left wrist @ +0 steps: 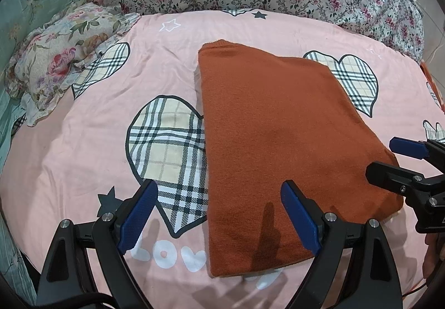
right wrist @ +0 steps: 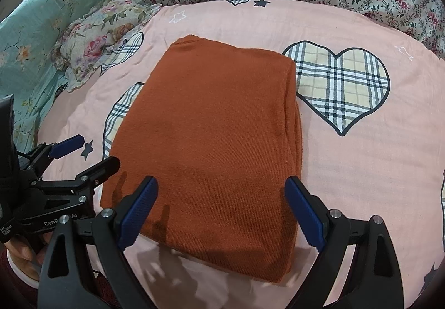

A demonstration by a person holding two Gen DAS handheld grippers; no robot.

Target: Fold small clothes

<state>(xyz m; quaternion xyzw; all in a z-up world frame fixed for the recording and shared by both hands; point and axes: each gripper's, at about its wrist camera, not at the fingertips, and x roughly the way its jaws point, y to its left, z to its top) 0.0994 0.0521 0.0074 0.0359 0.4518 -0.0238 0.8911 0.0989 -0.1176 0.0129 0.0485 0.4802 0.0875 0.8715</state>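
One rust-orange knit garment [right wrist: 211, 142], folded rectangular, lying flat

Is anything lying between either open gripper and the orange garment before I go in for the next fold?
Nothing visible is in the way. The orange garment lies alone on the pink bedsheet, with the left gripper and the right gripper both open at its near edge. The floral pillow lies off to the far left.
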